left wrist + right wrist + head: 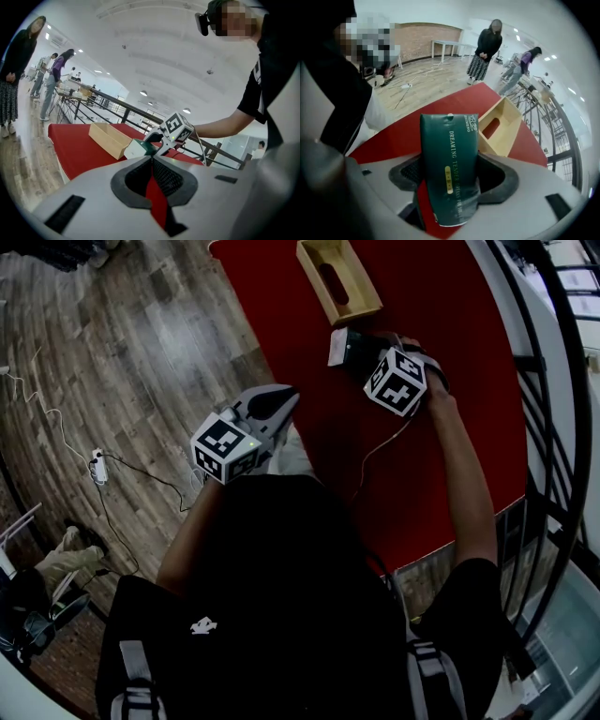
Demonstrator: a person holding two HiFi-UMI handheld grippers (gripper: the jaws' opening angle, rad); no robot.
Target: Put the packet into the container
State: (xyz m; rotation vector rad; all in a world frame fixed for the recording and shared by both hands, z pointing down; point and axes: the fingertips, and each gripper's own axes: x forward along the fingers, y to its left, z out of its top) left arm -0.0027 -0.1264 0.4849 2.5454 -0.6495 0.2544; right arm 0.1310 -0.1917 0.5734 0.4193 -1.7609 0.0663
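A dark green packet (450,164) with pale print stands upright between the jaws of my right gripper (453,177), and both pads press on its sides. From the head view, that right gripper (352,349) hovers over the red table (441,427), just short of the open wooden container (339,279), with the packet (338,346) sticking out toward it. The container (499,125) lies right behind the packet. My left gripper (279,403) hangs at the table's left edge, shut and empty. In its own view the left gripper (151,161) faces the container (108,139) and the packet (138,149).
A black railing (553,381) runs along the table's far side. On the wooden floor to the left lie a cable and a power strip (98,465). Several people (486,49) stand some way off in the hall.
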